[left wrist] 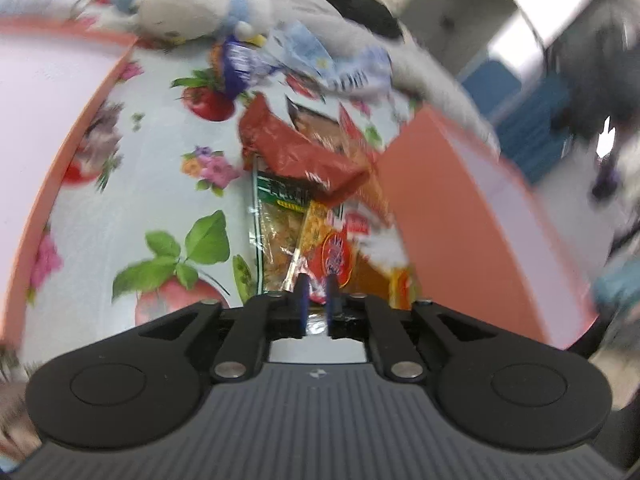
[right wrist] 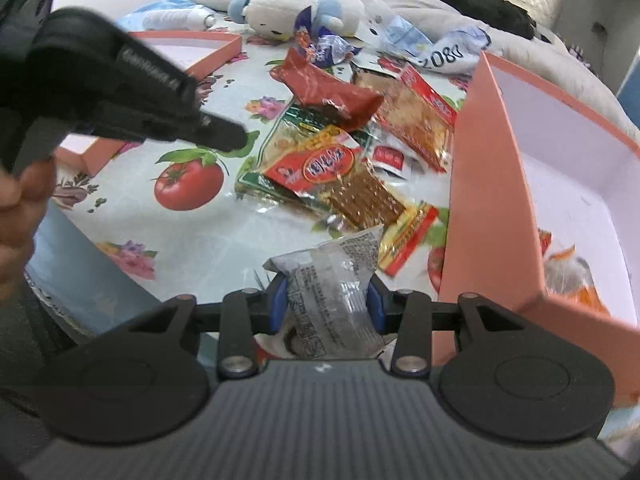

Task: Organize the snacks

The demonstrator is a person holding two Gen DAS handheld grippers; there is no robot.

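Note:
A heap of snack packets lies on the flowered tablecloth (right wrist: pixel 192 240): a dark red packet (right wrist: pixel 328 92) (left wrist: pixel 296 148), a yellow packet with a red oval logo (right wrist: pixel 320 164) (left wrist: pixel 332 254), and a brown cracker pack (right wrist: pixel 360 200). My right gripper (right wrist: pixel 328 300) is shut on a silvery clear packet (right wrist: pixel 332 276) with printed text, just left of the salmon box (right wrist: pixel 480 160). My left gripper (left wrist: pixel 316 296) hovers above the cloth at the heap's left edge. Its fingers stand a narrow gap apart with nothing gripped. The right wrist view shows it as a dark blurred tip (right wrist: pixel 228 136).
The salmon box (left wrist: pixel 440 208) has a white inside and holds an orange-white packet (right wrist: pixel 568 276). A second shallow salmon box (right wrist: pixel 224 46) (left wrist: pixel 80 132) sits at the left. A white and blue plush toy (right wrist: pixel 288 8) (left wrist: pixel 192 4), grey and black cloth and more wrappers (right wrist: pixel 424 46) crowd the back. A hand (right wrist: pixel 16 200) is at the left.

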